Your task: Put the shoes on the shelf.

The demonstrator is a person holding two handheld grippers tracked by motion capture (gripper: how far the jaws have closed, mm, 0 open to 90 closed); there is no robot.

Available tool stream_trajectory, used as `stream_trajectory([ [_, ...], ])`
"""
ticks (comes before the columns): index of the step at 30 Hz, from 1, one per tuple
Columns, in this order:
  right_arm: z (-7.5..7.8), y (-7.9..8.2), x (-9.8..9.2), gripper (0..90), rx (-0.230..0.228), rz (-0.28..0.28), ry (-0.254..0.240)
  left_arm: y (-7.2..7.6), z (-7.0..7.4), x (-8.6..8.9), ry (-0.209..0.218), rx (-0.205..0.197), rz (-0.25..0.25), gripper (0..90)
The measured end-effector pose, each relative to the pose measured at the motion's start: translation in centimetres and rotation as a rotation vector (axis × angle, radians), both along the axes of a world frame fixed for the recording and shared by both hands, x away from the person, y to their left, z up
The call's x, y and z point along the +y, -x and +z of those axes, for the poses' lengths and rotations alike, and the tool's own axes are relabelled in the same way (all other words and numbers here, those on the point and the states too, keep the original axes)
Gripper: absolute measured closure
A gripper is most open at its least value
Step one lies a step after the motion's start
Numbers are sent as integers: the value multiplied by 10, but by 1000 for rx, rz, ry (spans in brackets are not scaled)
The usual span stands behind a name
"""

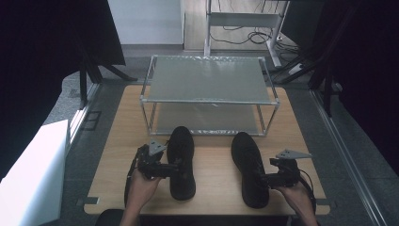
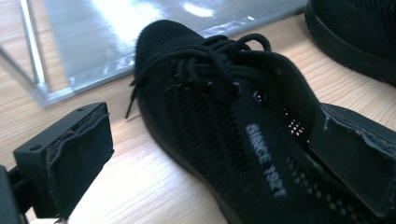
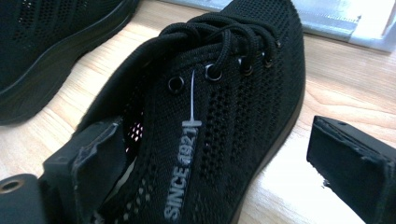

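Observation:
Two black mesh lace-up shoes lie toes-away on the wooden table (image 1: 214, 186): the left shoe (image 1: 181, 162) and the right shoe (image 1: 249, 167). My left gripper (image 1: 172, 168) is open at the left shoe's collar. In the left gripper view one jaw stands outside the left shoe (image 2: 210, 116) and the other inside its opening, with the gripper (image 2: 210, 158) straddling the side wall marked "SINCE 1921". My right gripper (image 1: 266, 180) is open too. It straddles the right shoe's (image 3: 224, 93) outer wall the same way, with the gripper (image 3: 219, 172) having one jaw inside.
A two-shelf metal-framed rack (image 1: 209, 100) stands just beyond the shoes' toes, its lower shelf (image 2: 140, 28) close to them. A white box (image 1: 33, 174) sits off the table's left side. A desk frame with cables (image 1: 244, 28) stands at the back. Bare wood lies between the shoes.

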State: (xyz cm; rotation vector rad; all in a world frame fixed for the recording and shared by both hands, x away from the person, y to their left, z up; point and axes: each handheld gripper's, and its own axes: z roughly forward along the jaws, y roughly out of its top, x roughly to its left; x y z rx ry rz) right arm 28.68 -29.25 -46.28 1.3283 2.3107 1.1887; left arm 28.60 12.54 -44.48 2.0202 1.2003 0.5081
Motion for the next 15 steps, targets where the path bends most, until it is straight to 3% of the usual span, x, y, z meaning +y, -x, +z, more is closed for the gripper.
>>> stream_trajectory([
  [3, -3, -5, 4, 63, 11, -8, 13, -7, -8, -6, -12, 37, 7, 0],
  [9, -12, -13, 15, 146, 4, -32, 61, -18, -23, -8, 23, 103, 30, 0],
  [12, -20, -17, 21, 195, 6, -53, 112, -24, -28, -14, -16, 112, 37, 0],
  [13, -23, -18, 23, 222, -2, -60, 135, -26, -30, -17, -58, 104, 40, 1],
  [14, -24, -18, 24, 231, -2, -65, 129, -27, -34, -21, -107, 96, 44, 0],
  [15, -24, -19, 24, 257, -7, -79, 131, -30, -37, -24, -112, 100, 43, 3],
])
